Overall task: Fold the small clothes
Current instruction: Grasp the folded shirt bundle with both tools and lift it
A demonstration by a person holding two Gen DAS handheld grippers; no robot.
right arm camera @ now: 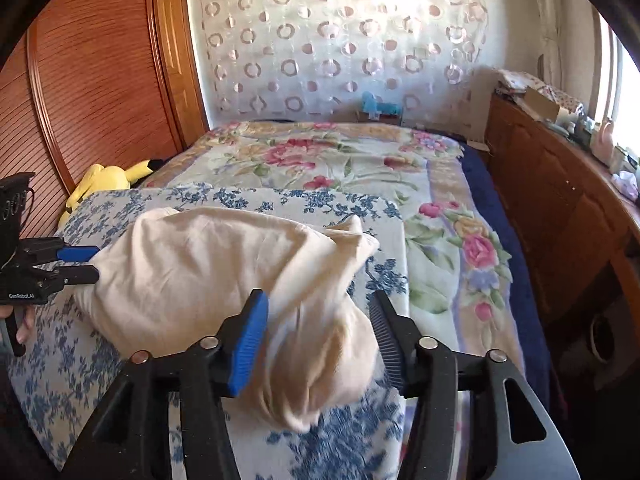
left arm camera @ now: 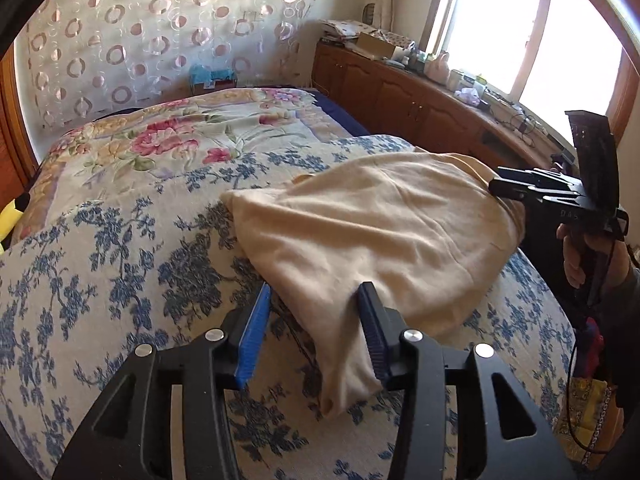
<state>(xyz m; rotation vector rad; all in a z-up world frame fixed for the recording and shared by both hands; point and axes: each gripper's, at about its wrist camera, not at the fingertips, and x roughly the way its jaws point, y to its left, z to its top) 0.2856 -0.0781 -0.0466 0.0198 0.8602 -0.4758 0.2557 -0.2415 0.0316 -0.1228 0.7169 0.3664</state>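
Observation:
A cream garment (left arm camera: 372, 224) lies bunched on a blue-flowered cloth on the bed; it also shows in the right wrist view (right arm camera: 208, 264). My left gripper (left arm camera: 314, 296) is open, its blue-padded fingers either side of the garment's near corner, which hangs between them. It shows at the left of the right wrist view (right arm camera: 94, 264), jaws apart at the garment's edge. My right gripper (right arm camera: 318, 308) is open with a hanging fold of the garment between its jaws. It shows at the right of the left wrist view (left arm camera: 496, 188), at the garment's far edge.
A blue-flowered cloth (left arm camera: 100, 264) covers the near bed, a pink-flowered blanket (left arm camera: 192, 136) lies beyond. A wooden cabinet (left arm camera: 404, 96) with clutter runs under the window on the right. A yellow plush toy (right arm camera: 104, 180) lies by the wooden wardrobe (right arm camera: 88, 80).

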